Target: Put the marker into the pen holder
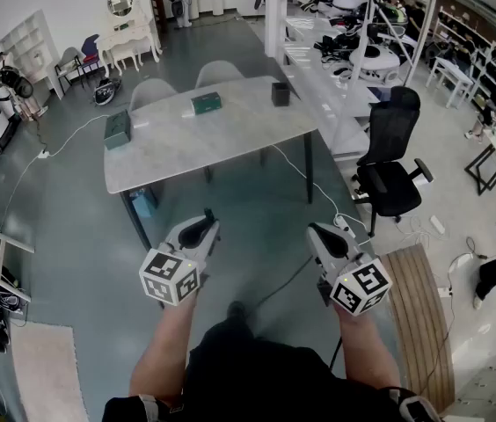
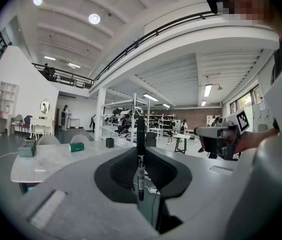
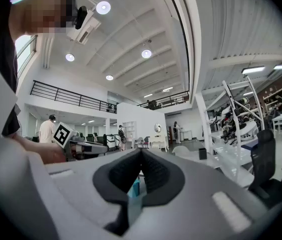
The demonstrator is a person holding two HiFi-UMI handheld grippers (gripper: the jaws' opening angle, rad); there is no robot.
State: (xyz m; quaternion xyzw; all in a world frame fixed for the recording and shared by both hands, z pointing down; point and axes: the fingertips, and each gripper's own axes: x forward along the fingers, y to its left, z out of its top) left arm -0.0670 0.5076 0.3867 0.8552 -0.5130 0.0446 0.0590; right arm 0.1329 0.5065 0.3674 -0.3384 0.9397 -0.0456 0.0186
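A black marker (image 2: 140, 154) stands upright between the jaws of my left gripper (image 2: 141, 153), which is shut on it; its cap rises above the fingertips. In the head view the left gripper (image 1: 204, 227) and right gripper (image 1: 314, 231) hang over the floor, well short of the grey table (image 1: 230, 134). A small dark pen holder (image 1: 280, 93) sits near the table's far right corner; it also shows as the pen holder (image 2: 110, 142) in the left gripper view and the pen holder (image 3: 202, 154) in the right gripper view. My right gripper (image 3: 141, 152) is shut, with nothing in it.
Two green boxes (image 1: 206, 103) (image 1: 118, 128) lie on the table. White chairs (image 1: 219, 72) stand behind it. To the right is a black office chair (image 1: 393, 161). A wooden board (image 1: 424, 323) and cables lie on the floor by my right side.
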